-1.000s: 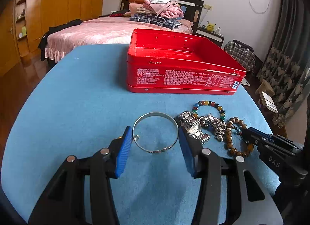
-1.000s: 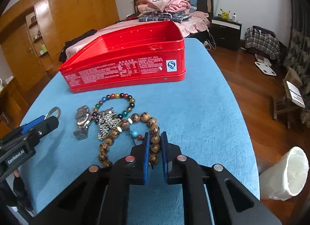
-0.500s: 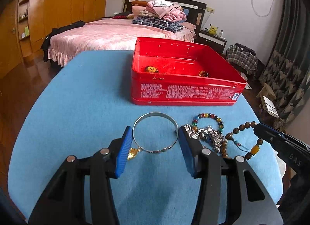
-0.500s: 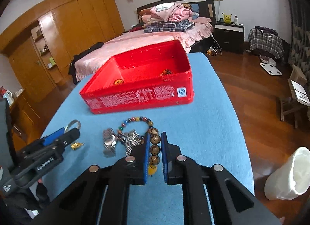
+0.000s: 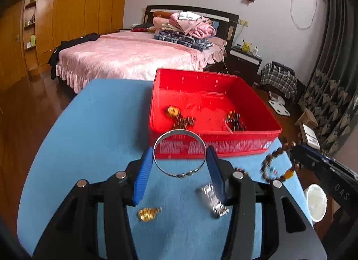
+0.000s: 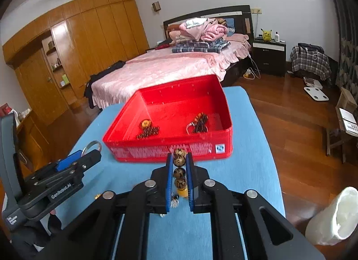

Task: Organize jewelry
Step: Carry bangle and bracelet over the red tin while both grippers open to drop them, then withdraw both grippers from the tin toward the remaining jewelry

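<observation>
While you are carrying both pieces toward the red tin [image 5: 214, 148], the left gripper [image 5: 179, 159] is holding the silver bangle [image 5: 179, 153] only by its two edges, jaws partly open around it, so a small tilt could let it slip out. The right gripper [image 6: 179, 171], nearly closed, is pinching the wooden bead bracelet [image 6: 179, 166]; its free loop is hanging and, I think, swinging, so it could catch the tin's front wall. On the blue cloth [image 5: 89, 137] the gold pendant [image 5: 148, 213] and watch [image 5: 212, 199] are waiting.
</observation>
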Demonstrator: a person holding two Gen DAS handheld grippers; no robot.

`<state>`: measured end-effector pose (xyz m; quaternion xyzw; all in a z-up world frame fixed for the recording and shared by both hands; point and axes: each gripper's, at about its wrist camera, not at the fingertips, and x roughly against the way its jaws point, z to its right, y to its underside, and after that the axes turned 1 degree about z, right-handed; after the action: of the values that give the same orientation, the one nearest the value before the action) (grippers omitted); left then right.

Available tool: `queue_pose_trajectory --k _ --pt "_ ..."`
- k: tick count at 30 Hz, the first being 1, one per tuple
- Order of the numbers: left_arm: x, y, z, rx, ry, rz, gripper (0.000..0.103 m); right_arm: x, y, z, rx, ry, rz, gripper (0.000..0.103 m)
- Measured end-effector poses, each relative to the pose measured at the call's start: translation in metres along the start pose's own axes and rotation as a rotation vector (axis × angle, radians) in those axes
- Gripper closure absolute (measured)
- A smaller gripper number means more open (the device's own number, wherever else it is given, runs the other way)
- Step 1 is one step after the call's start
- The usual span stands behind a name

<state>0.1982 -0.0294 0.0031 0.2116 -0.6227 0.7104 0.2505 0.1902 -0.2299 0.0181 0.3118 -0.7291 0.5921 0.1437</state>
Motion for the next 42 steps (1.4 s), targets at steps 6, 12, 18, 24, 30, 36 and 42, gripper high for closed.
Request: queue_pose_trajectory --k 6,12,18,24,30,36,42 --pt "-0.005 -0.024 0.009 -0.008 0.014 0.035 0.056 -0.002 -0.023 -0.003 -0.002 -0.03 0.042 0.092" --pt "-0.021 -0.043 0.011 0.003 0.021 0.042 0.056 -0.009 -0.046 -0.001 -0.025 -0.054 0.085 0.092" --pt "-0.043 -0.059 0.014 -0.006 0.023 0.035 0.056 -0.025 -0.065 0.005 -0.039 -0.067 0.102 0.092" --pt "-0.066 -0.069 0.016 -0.012 0.03 0.021 0.056 -0.047 -0.075 0.011 -0.057 -0.073 0.087 0.092" --pt "-0.087 -0.073 0.014 -0.018 0.03 -0.003 0.056 -0.073 -0.077 0.018 -0.068 -0.069 0.065 0.092" --pt "-0.093 -0.065 0.006 -0.014 0.019 -0.036 0.047 -0.075 -0.065 0.024 -0.072 -0.014 0.067 0.064" --pt "-0.061 -0.05 0.0 -0.02 0.009 0.01 0.043 -0.058 -0.047 0.025 -0.08 -0.005 0.091 0.059"
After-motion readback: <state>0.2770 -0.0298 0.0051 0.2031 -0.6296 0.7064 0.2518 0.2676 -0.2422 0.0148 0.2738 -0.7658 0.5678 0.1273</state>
